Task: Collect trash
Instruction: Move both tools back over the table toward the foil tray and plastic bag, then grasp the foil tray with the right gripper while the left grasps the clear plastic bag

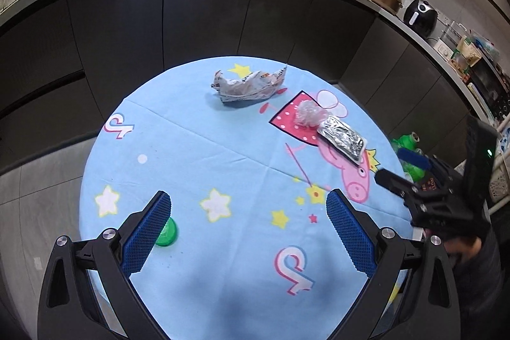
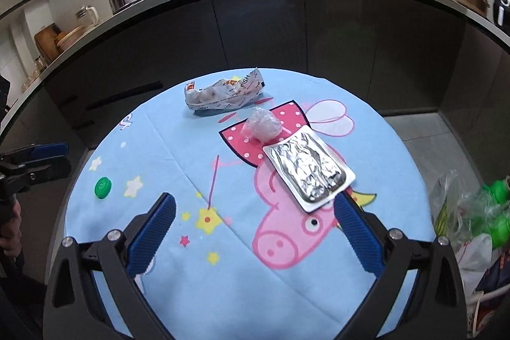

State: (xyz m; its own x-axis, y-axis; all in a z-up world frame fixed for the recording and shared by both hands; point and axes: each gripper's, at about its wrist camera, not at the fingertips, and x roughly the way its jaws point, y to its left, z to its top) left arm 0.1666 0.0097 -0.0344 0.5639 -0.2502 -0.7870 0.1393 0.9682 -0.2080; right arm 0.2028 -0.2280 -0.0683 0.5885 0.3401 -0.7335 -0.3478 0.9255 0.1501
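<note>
Both grippers, left (image 1: 248, 206) and right (image 2: 255, 209), hover with jaws spread wide and empty over the round blue cartoon tablecloth (image 2: 223, 292), where the flat foil blister pack (image 2: 308, 169), lying just beside the right fingertip, could likely slide away rather than lift.

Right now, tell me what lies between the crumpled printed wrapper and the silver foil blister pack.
A crumpled clear plastic wad lies between the wrapper and the foil pack, touching the pack's corner; the right wrist view shows it best.
</note>
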